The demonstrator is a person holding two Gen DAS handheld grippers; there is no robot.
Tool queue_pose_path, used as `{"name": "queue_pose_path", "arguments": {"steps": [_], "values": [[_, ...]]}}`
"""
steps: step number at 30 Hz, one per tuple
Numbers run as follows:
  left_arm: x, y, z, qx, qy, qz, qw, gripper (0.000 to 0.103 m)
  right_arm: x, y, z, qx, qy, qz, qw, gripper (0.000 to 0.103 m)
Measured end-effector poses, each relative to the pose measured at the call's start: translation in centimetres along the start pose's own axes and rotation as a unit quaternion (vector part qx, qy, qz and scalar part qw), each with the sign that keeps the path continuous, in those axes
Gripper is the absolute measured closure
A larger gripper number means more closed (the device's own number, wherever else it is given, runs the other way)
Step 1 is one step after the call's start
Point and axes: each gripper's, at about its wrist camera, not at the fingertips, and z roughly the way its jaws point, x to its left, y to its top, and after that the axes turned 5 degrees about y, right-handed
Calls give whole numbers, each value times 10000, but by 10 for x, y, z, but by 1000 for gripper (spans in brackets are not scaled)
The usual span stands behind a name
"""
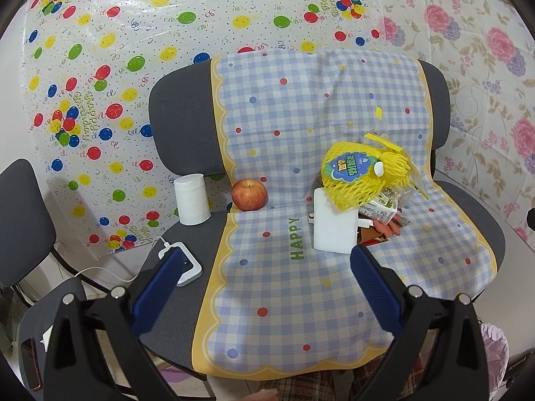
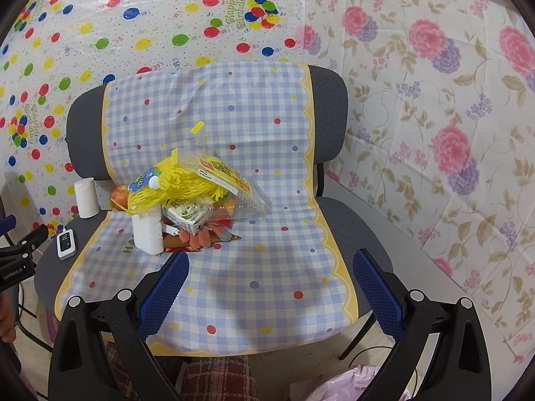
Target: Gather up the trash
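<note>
Both tools are held wide apart and empty: the left gripper (image 1: 267, 287) and the right gripper (image 2: 271, 284) are poised above the front of the chair seat (image 1: 468, 207), which is draped with a smooth checked plastic sheet (image 1: 284, 300). The trash is gathered in a heap toward the back of the seat: a stretchy yellow net bag (image 1: 361, 173), a white foam block (image 1: 334, 224) standing upright against it, a small carton (image 2: 185, 217), a crinkly clear wrapper (image 2: 240, 193) and dark foil scraps (image 2: 207, 240). No piece is yet gripped.

The soft net is judged the easiest first pick; it should be pinched at a bunched fold, since its loops may snag on neighbours. The rigid block should be squeezed across its narrow faces. The apple (image 1: 249, 194), the paper roll (image 1: 191, 198) and the white device (image 1: 182, 265) are best left alone. A pink bag (image 2: 351, 384) is seen below.
</note>
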Motion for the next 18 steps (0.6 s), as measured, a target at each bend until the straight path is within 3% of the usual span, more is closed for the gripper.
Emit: {"name": "queue_pose_path", "arguments": {"steps": [18], "values": [[0,0,0,4,-2,3,10000,6,2,-1,0,6,-7,9,10000,6]]}}
